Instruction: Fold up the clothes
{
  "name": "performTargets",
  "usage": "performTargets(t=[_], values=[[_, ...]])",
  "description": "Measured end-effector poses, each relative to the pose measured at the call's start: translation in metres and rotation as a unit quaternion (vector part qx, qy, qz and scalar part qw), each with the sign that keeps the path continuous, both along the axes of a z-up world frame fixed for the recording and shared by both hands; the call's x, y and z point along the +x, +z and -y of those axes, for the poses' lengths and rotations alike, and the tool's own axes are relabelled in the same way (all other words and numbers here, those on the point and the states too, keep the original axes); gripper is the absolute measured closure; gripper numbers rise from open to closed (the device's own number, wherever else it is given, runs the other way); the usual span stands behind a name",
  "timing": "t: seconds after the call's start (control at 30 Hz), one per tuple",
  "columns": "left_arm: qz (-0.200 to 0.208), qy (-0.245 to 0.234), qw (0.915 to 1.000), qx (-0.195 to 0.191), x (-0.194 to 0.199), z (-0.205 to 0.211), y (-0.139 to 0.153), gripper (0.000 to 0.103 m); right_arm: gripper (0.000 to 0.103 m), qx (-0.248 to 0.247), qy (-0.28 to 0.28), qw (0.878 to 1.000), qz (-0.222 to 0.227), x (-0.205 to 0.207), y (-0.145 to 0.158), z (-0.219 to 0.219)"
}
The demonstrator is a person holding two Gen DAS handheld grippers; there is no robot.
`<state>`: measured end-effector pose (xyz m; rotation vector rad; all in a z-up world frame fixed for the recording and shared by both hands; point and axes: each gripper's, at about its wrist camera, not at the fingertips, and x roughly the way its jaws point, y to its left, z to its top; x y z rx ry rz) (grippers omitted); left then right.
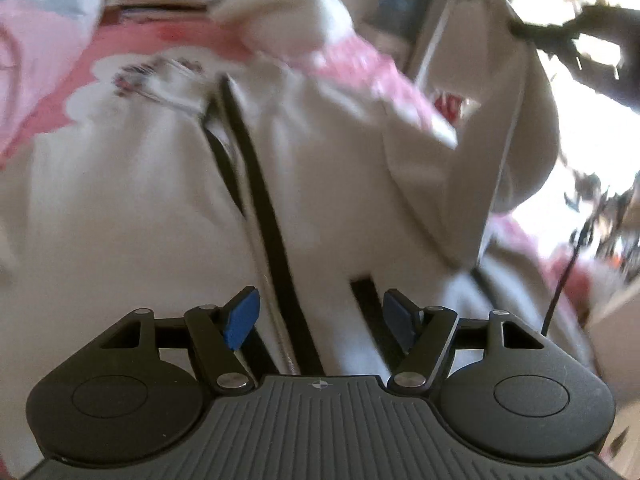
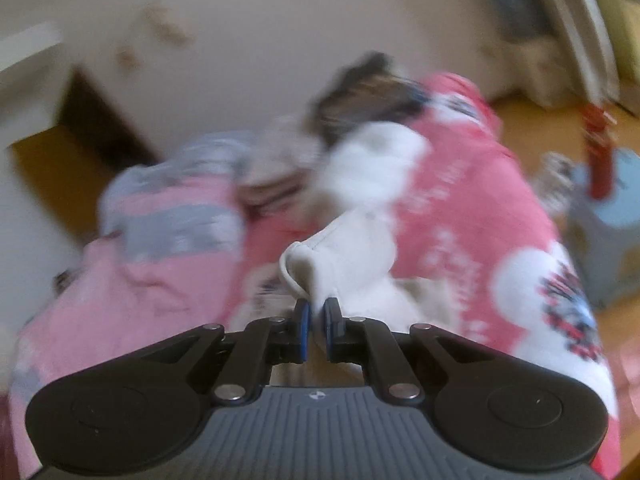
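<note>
Cream fabric of a zip-front garment (image 1: 160,208) fills the space under and ahead of the left gripper (image 1: 320,314), whose jaws stand apart over its dark zipper (image 1: 276,240), pressing nothing. The right gripper (image 2: 315,312) has its jaws clamped on a corded fold of that garment (image 2: 340,252). Beyond lies a pink printed blanket (image 2: 460,208); everything farther is blurred.

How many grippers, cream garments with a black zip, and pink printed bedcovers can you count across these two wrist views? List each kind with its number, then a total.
Grippers: 2, the left gripper open above the cloth and the right gripper shut on a fold
Cream garment with a black zip: 1
Pink printed bedcover: 1
Total: 4
</note>
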<state>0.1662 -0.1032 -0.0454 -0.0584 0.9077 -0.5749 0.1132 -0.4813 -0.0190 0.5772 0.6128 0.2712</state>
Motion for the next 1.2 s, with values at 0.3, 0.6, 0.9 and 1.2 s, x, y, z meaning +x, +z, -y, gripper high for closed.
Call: performTargets(t=[0.3, 0.6, 0.9, 1.2], values=[[0.042, 0.069, 0.9933, -0.083, -0.036, -0.09, 0.065, 0.023, 0.096, -0.051, 0.251, 0.961, 0.105, 0.008, 0.025, -0.123], [-0.011, 0.111, 0.9916, -0.065, -0.053, -0.117, 0.039, 0.022, 0.094, -0.07, 0.322, 0.944, 0.02, 0.037, -0.029, -0.208], [-0.008, 0.163, 0.9846, -0.062, -0.028, -0.136, 0.013, 0.024, 0.065, 0.064, 0.191, 0.979, -0.024, -0.002, -0.053, -0.136], [-0.034, 0.225, 0.9678, -0.108, 0.008, -0.142, -0.017, 0.035, 0.065, -0.05, 0.194, 0.979, -0.027, -0.002, -0.065, -0.164]])
